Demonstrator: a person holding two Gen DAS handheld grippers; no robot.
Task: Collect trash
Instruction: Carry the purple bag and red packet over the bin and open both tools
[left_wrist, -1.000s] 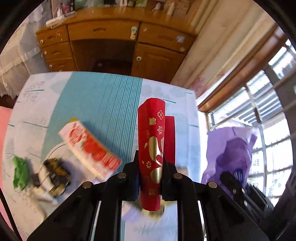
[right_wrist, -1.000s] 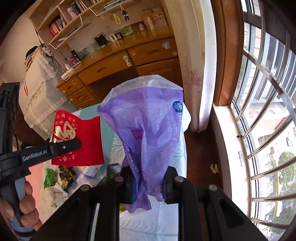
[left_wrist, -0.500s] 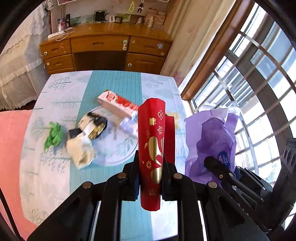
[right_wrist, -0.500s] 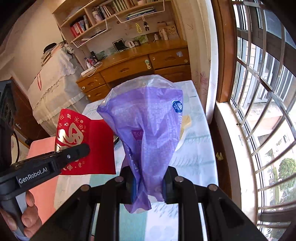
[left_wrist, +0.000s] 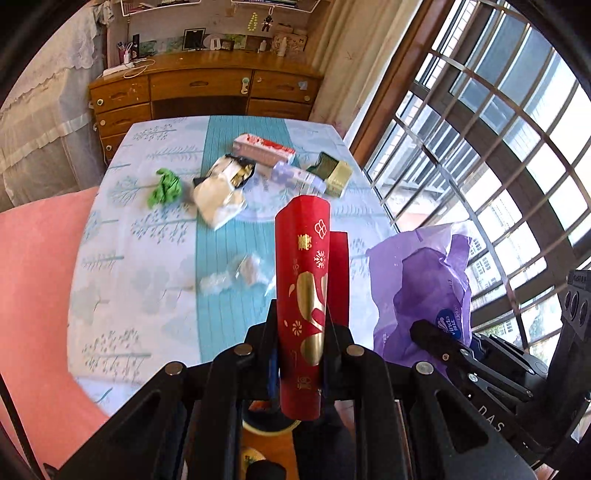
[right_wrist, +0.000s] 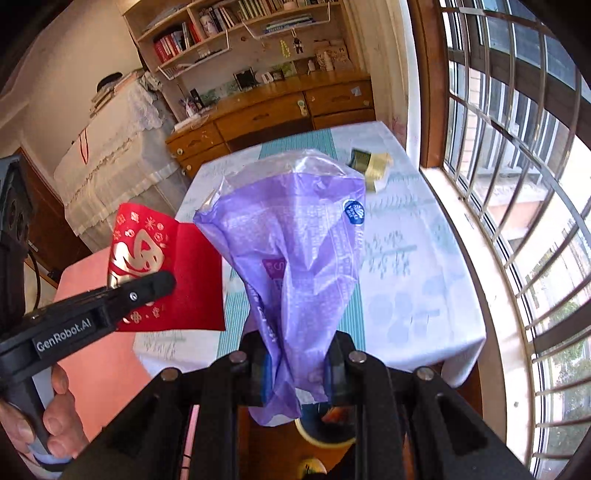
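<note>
My left gripper (left_wrist: 300, 360) is shut on a red paper envelope with gold print (left_wrist: 304, 295), held upright above the near end of the table. The right wrist view shows that envelope (right_wrist: 173, 269) at the left, clamped in the left gripper's (right_wrist: 159, 284) jaws. My right gripper (right_wrist: 295, 363) is shut on a crumpled purple plastic bag (right_wrist: 295, 243), which the left wrist view shows at the right (left_wrist: 424, 291). Trash lies on the table: a green wrapper (left_wrist: 164, 188), a white and gold wrapper (left_wrist: 221, 188), a red and white carton (left_wrist: 264, 147), a gold and green box (left_wrist: 334, 173) and clear plastic scraps (left_wrist: 236, 275).
A pale blue tablecloth with a teal stripe (left_wrist: 218, 314) covers the table. A pink cloth (left_wrist: 33, 280) lies at its left. A wooden desk (left_wrist: 199, 88) stands behind, barred windows (left_wrist: 498, 155) at the right. A round dark bin (right_wrist: 325, 424) sits on the floor below the grippers.
Both grippers have pulled back from the table and risen a little, each keeping its hold. More of the table and its trash now shows, farther away.
</note>
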